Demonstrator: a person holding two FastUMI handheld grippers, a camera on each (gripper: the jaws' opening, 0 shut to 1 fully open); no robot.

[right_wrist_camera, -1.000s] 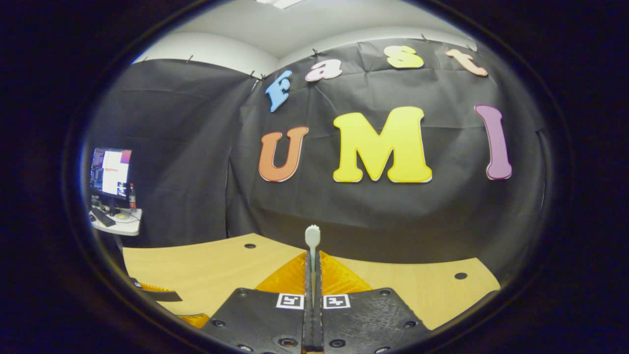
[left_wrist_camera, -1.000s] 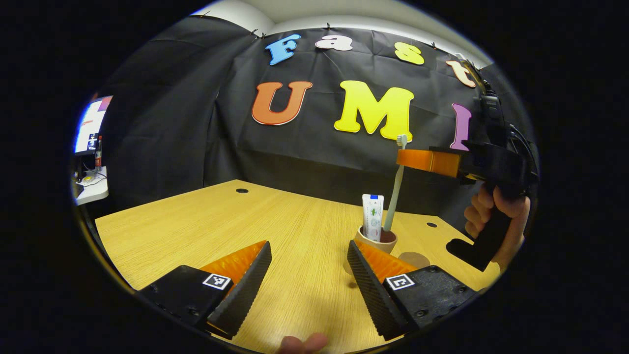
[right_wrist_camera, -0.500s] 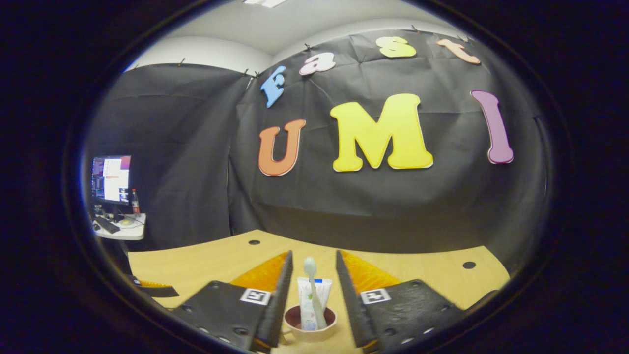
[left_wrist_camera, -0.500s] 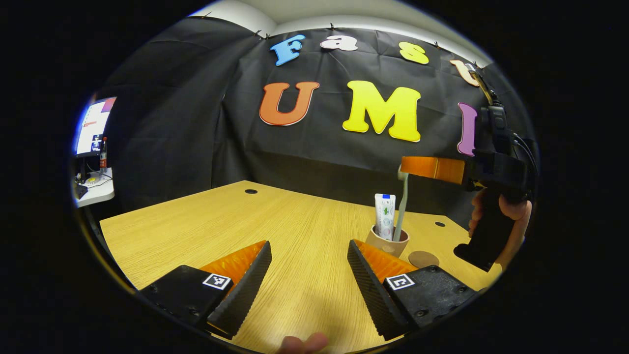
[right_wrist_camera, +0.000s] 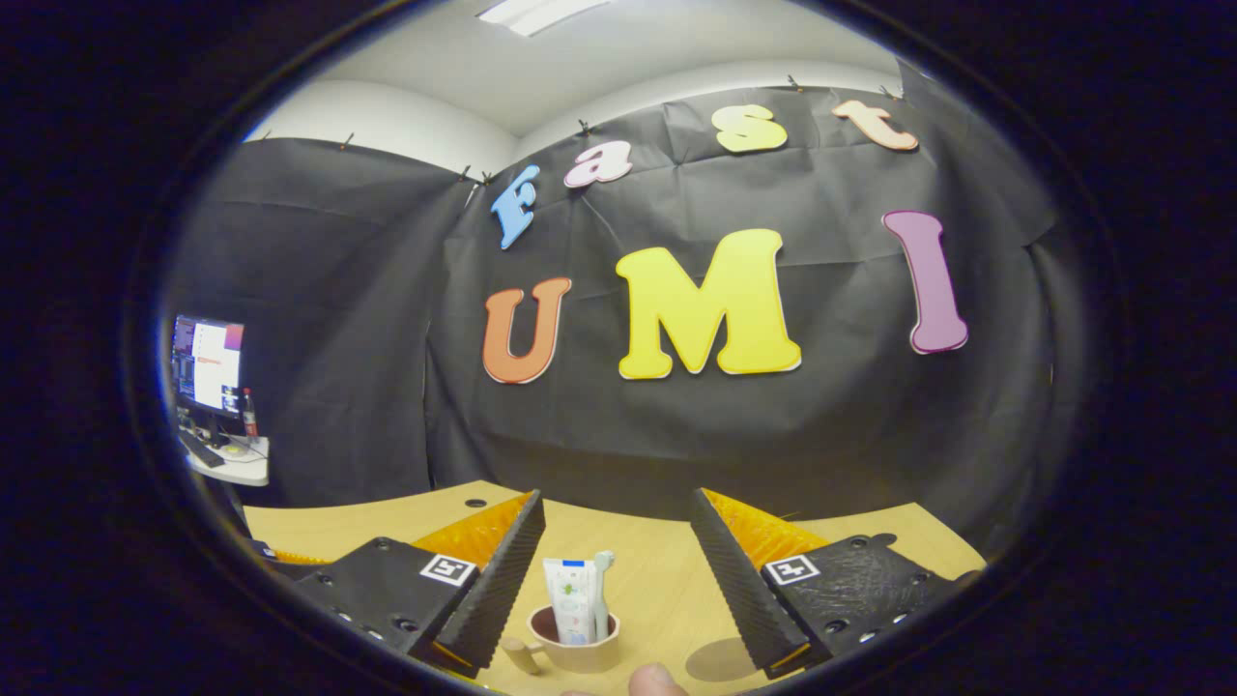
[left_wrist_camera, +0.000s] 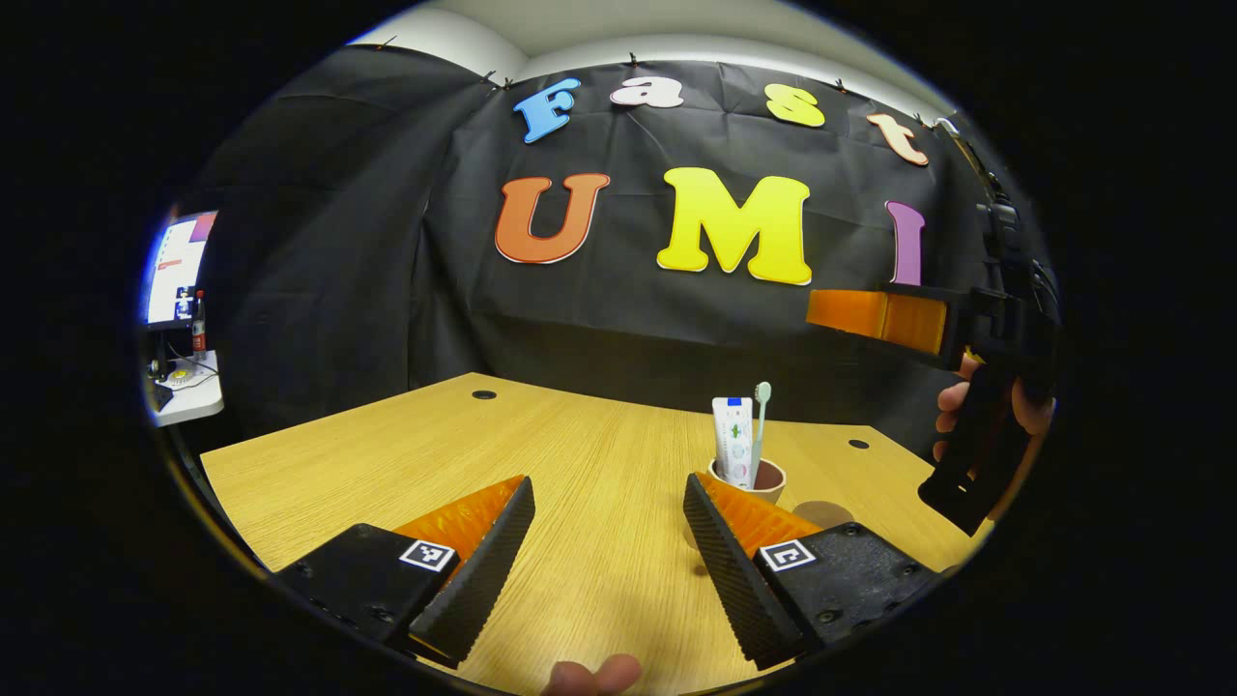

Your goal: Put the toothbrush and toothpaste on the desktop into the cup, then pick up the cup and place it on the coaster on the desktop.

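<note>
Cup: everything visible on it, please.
The cup is a small beige mug with a darker brownish inside and a stubby handle at its left in the right gripper view. It stands upright on the wooden desk, holding the toothpaste and toothbrush. No fingers touch it; the coaster lies beside it.

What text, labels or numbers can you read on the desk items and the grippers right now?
toothpaste: printed label, too small to read.
left gripper: two square coded markers, no words.
right gripper: two square coded markers, no words.
monitor: screen too blurred to read.
cup and toothbrush: no writing can be made out.
</note>
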